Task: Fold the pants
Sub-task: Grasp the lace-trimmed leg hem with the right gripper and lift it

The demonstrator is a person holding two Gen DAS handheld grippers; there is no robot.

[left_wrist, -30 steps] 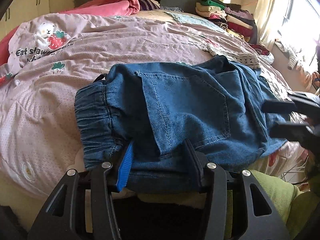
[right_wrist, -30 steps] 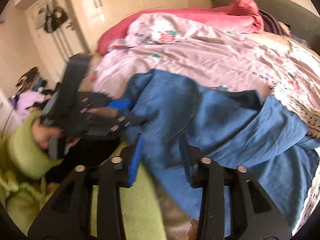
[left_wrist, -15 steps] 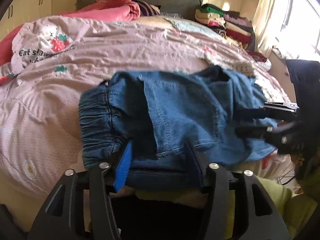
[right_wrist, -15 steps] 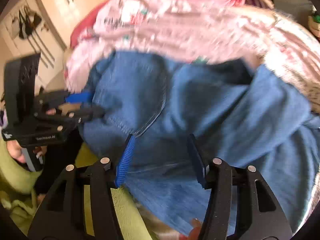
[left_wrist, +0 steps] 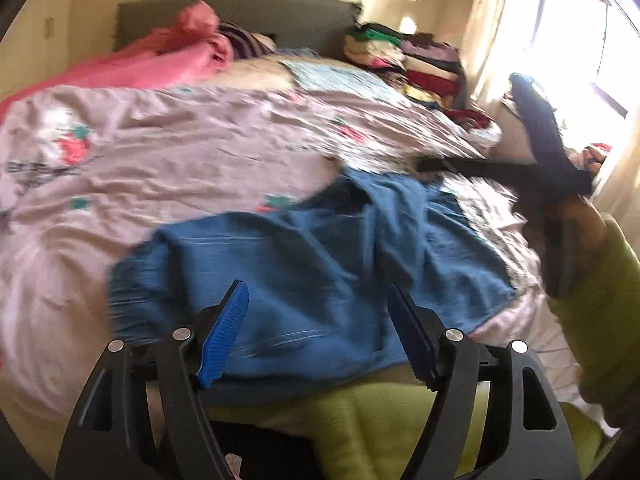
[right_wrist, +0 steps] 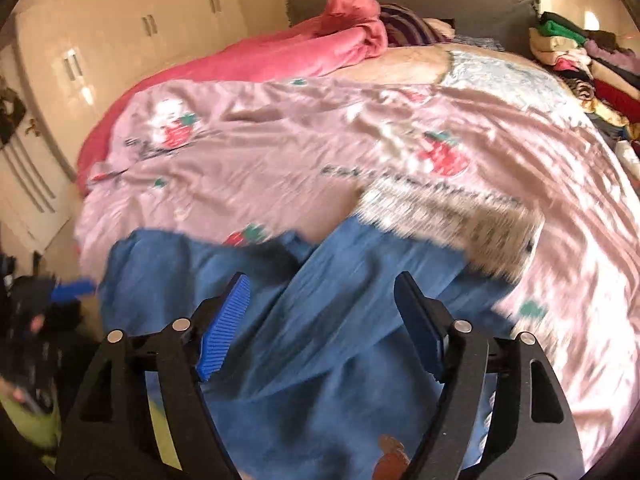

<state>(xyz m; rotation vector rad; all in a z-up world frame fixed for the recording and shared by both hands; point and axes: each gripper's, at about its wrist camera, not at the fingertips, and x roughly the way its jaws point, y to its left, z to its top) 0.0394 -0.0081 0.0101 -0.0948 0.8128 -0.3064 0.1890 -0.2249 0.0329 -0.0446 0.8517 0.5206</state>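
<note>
Blue denim pants (left_wrist: 320, 248) lie crumpled on the near part of the bed, waistband to the left, legs (right_wrist: 352, 320) trailing toward me. My left gripper (left_wrist: 316, 292) hovers above the waist end, its jaws opening, pads off the cloth. My right gripper (right_wrist: 322, 280) hangs over the leg part, its jaws also opening and nothing pinched between them. In the left wrist view the right gripper (left_wrist: 426, 165) reaches in from the right, held by a hand in a green sleeve (left_wrist: 600, 300). The left gripper's blue pad (right_wrist: 74, 288) shows at the far left of the right wrist view.
A pale pink strawberry-print quilt (right_wrist: 300, 152) covers the bed. A bright pink blanket (right_wrist: 300, 52) is heaped by the grey headboard (left_wrist: 260, 12). Folded clothes (left_wrist: 416, 64) are stacked at the back right, near a bright window (left_wrist: 576, 40). Wardrobe doors (right_wrist: 100, 52) stand at the left.
Both grippers have widened their jaws and come off the denim. The left one rose and drew back. The right one swung rightward from the waistband side to over the legs.
</note>
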